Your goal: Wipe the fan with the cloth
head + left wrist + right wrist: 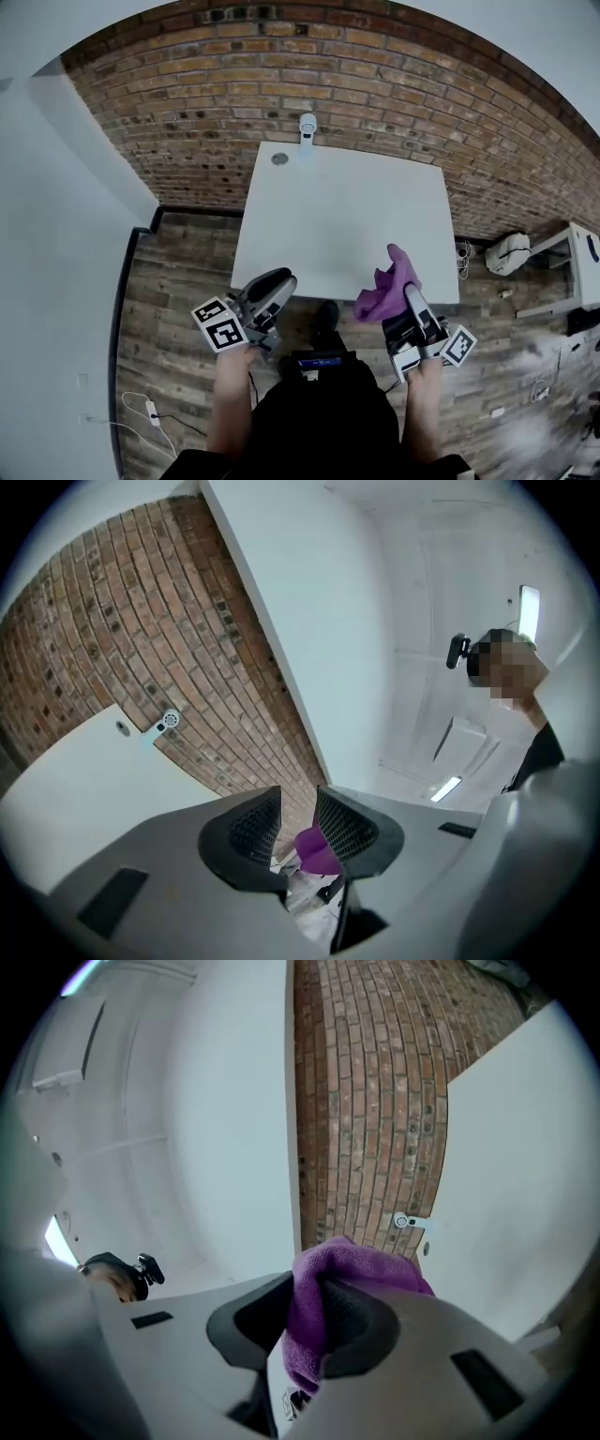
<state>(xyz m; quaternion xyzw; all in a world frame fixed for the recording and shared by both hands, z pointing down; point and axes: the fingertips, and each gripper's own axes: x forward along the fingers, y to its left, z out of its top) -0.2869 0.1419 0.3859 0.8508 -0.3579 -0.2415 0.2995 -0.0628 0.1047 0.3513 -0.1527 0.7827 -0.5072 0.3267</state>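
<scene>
Closest in: left gripper (279,281), held near the body, jaws part-way apart with nothing between them. The purple showing through the gap in its own view is the cloth over in the other hand. Right gripper (412,300) is alongside, also short of the table's near edge, jaws clamped on the purple cloth (386,281). A bunched wad sticks out past the tips; the rest hangs below the pads.

Beyond them is the white table (347,216), bare apart from a round grommet (279,158) near the far edge. Fan (307,126) is the small white unit at the middle of that far edge, hard against the brick wall (394,84) and well apart from both grippers.

Step in hand, as I read it: carry the cloth across to the fan. No wiping yet. To do it well:
- Lead with the protruding wad so fabric, not jaw plastic, meets the housing.
- Keep the clamp firm so the cloth doesn't pull out mid-stroke.
- Go light on pressure, since a unit that small will likely shift or swivel.
- The free left gripper could steady its base.

Orientation: the fan's long axis looks upright, standing up from the table edge with a round head on top. Both gripper views suggest the round face is turned roughly back over the table. Too small to read grille detail or tilt.
</scene>
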